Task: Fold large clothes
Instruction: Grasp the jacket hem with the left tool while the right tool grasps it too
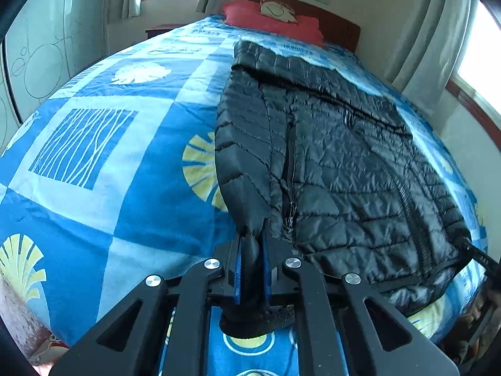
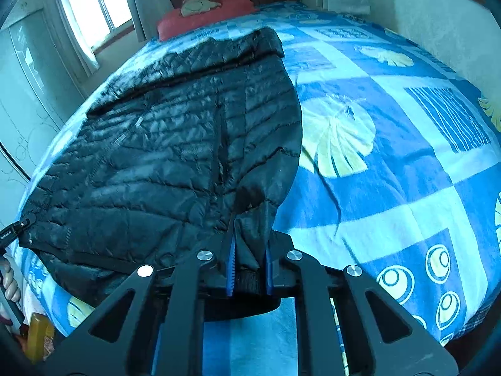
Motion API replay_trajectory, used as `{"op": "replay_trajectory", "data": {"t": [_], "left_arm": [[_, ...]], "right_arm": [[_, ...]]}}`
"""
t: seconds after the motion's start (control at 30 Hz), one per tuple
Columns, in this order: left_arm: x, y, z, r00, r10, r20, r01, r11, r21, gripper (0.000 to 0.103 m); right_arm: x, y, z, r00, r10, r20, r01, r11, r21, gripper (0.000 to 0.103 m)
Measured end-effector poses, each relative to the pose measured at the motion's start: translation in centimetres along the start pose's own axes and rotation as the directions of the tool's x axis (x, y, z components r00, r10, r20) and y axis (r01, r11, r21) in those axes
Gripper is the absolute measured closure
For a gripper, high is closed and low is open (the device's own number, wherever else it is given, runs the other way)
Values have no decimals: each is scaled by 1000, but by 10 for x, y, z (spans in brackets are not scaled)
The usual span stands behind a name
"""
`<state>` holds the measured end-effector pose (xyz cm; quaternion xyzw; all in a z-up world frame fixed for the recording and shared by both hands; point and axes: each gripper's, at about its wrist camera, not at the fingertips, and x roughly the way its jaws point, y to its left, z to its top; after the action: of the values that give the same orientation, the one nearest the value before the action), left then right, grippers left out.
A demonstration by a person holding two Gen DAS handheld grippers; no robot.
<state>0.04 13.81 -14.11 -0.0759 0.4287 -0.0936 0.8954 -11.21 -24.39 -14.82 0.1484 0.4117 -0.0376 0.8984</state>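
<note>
Jacket [image 1: 328, 156] lies flat on the bed [image 1: 94, 156], long axis running from the near hem away toward the pillow [image 1: 272, 20]; left tool [image 1: 252, 250] and right tool [image 2: 249, 250] each clench a near hem corner, equally close.

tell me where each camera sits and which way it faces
Left wrist: rides the left gripper, looking up the bed toward the red pillow; its jaws pinch the black jacket's near left corner.
Right wrist: rides the right gripper, facing the same way, pinching the near right corner; a hand shows at left.
Shared: jacket, bed, pillow.
</note>
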Motion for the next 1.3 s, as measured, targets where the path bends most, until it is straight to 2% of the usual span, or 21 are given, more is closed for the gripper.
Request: {"op": "replay_trajectory", "data": {"t": [0.17, 0.33, 0.43, 0.53, 0.63, 0.7, 0.9, 1.0, 1.1, 1.3], "left_arm": [[-13, -2, 30, 998, -34, 62, 36, 999, -34, 94], [-12, -4, 77, 991, -72, 117, 77, 996, -44, 94], [1, -4, 108, 986, -101, 130, 110, 992, -66, 94], [16, -2, 136, 984, -116, 138, 132, 985, -110, 94], [9, -2, 147, 976, -141, 168, 164, 978, -132, 94], [4, -9, 154, 972, -132, 195, 156, 981, -114, 94], [31, -9, 191, 976, -114, 183, 143, 978, -150, 94], [56, -8, 218, 980, -109, 167, 135, 979, -153, 94], [89, -12, 242, 984, -105, 141, 126, 981, -148, 94], [162, -19, 270, 995, -72, 63, 79, 989, -125, 94]], "right_arm": [[-14, 5, 31, 990, 125, 70, -128, 991, 39, 90], [-9, 9, 84, 963, 230, 141, -242, 968, 71, 90], [8, 8, 116, 959, 226, 169, -242, 967, 83, 90], [22, 0, 139, 956, 225, 190, -254, 957, 143, 90], [14, -2, 151, 940, 247, 237, -288, 944, 159, 90], [14, 2, 162, 937, 244, 251, -286, 947, 147, 90], [41, 9, 211, 934, 255, 251, -294, 947, 132, 90], [72, 5, 244, 938, 258, 234, -298, 942, 156, 89], [109, 2, 271, 951, 241, 192, -276, 944, 182, 89], [192, -7, 290, 977, 201, 70, -212, 946, 244, 89]]}}
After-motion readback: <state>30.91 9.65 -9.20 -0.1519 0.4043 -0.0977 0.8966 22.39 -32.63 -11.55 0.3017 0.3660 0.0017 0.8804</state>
